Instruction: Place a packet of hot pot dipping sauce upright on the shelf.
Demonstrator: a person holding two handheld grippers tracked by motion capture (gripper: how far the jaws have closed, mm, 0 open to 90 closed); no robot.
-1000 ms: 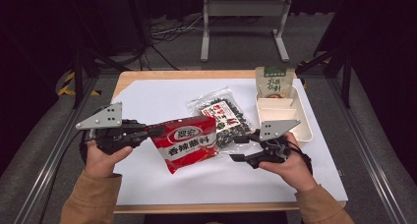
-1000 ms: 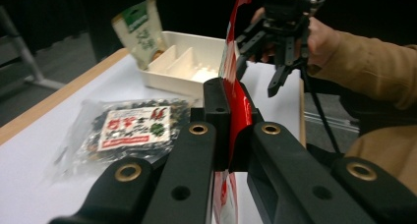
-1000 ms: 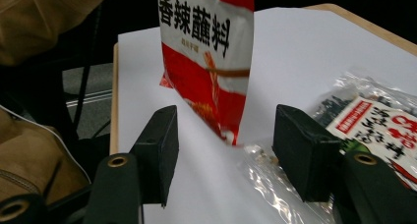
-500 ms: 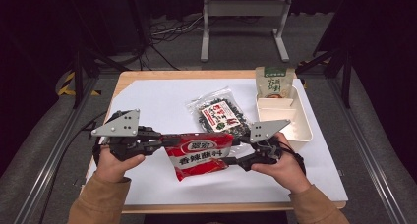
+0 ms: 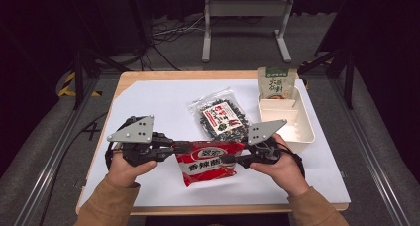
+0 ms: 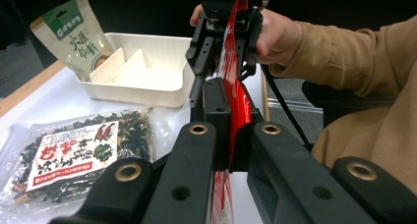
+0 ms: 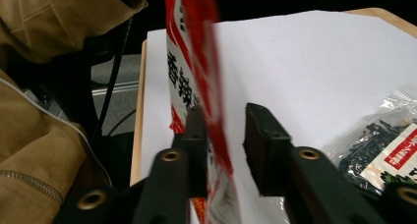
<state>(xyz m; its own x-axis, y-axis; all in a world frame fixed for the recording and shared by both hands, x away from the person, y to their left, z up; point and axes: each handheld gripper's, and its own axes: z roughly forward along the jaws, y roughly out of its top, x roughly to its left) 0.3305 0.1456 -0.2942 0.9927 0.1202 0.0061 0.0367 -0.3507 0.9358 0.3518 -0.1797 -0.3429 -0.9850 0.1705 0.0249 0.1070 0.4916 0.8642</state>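
Hanging between the two grippers, the red snack packet (image 5: 210, 162) sits at 6 o'clock on the counter (image 5: 163, 99), just above its white sheet. The left gripper (image 5: 174, 148) is clamped tight on the packet's upper left edge, at its 9 o'clock side; in the left gripper view the red film (image 6: 236, 94) runs edge-on between the pressed jaws. The right gripper (image 5: 232, 159) reaches in from 3 o'clock; its jaws have just been closing, with the packet's edge (image 7: 206, 86) between them, one jaw against the film and a gap left at the other. Both hands are held low and level, knuckles up, the grippers pointing inward at each other. The packet is glossy red with a white label band and dark characters, hanging upright and slightly creased.
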